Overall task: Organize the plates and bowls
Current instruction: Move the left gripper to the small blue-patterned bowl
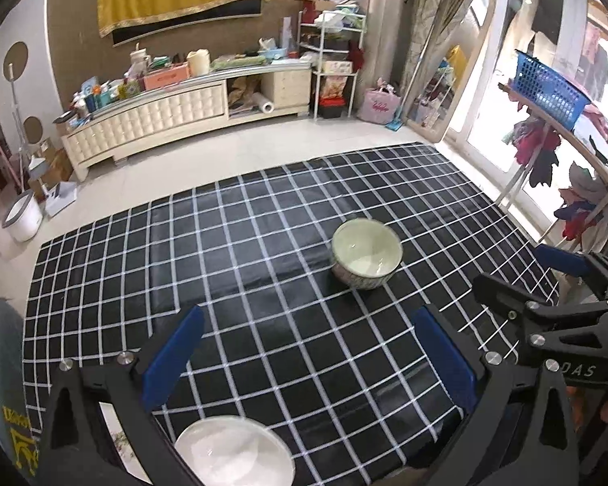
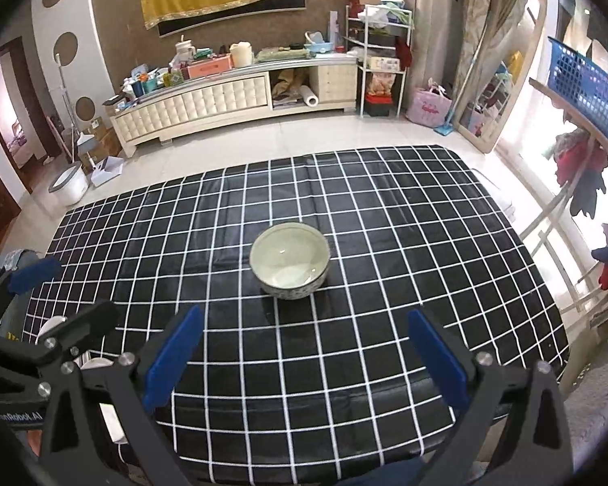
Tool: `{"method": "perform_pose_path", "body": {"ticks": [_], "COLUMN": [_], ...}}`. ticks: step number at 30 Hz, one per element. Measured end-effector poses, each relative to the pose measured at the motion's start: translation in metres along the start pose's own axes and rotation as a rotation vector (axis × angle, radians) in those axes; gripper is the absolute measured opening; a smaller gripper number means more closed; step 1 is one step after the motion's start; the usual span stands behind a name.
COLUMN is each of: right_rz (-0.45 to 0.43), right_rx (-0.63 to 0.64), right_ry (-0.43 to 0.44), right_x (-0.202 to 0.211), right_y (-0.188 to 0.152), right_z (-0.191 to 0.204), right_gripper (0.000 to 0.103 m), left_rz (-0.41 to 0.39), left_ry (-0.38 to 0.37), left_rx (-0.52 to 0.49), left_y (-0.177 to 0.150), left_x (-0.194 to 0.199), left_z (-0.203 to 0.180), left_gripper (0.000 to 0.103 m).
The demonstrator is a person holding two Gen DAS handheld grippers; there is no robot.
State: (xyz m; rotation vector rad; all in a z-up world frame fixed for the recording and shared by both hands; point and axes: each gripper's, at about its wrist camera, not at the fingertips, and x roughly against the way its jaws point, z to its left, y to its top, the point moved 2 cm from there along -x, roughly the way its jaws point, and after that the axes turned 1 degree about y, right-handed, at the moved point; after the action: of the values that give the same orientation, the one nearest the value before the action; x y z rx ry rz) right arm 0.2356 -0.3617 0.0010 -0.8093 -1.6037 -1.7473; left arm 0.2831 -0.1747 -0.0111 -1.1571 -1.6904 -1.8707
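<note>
A pale green bowl point(image 1: 366, 253) with a patterned outside stands upright on the black checked tablecloth point(image 1: 263, 283); it also shows in the right wrist view point(image 2: 290, 260), mid-table. A white plate or bowl point(image 1: 235, 451) lies at the near table edge, below my left gripper point(image 1: 308, 352), which is open and empty above the cloth. My right gripper point(image 2: 304, 348) is open and empty, held short of the green bowl. It also shows in the left wrist view point(image 1: 519, 271) at the right. White dishes point(image 2: 52, 326) peek out behind the left gripper point(image 2: 65, 291) in the right wrist view.
The table sits in a living room. A cream TV cabinet point(image 2: 231, 101) loaded with clutter stands beyond the far edge. A drying rack with clothes and a blue basket point(image 1: 547, 89) stands to the right, near the window. A white bucket point(image 1: 22, 218) is on the floor at left.
</note>
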Motion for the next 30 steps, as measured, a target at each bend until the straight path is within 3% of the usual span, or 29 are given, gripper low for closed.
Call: {"method": "perform_pose_path", "body": {"ticks": [21,30], "right_rz": [0.091,0.169], "right_rx": [-0.051,-0.079], "right_ry": [0.015,0.035], "right_x": [-0.082,-0.123], "right_y": [0.029,0.032], "right_z": [-0.048,-0.057], "right_gripper": [0.102,0.102], "left_rz": [0.102,0.172], "left_ry": [0.002,-0.027], "left_rx": [-0.058,-0.066], "left_y": [0.057,0.064], "left_x": [-0.095,-0.146], "left_z": [-0.036,-0.038], "left_gripper": [0.103,0.103]}}
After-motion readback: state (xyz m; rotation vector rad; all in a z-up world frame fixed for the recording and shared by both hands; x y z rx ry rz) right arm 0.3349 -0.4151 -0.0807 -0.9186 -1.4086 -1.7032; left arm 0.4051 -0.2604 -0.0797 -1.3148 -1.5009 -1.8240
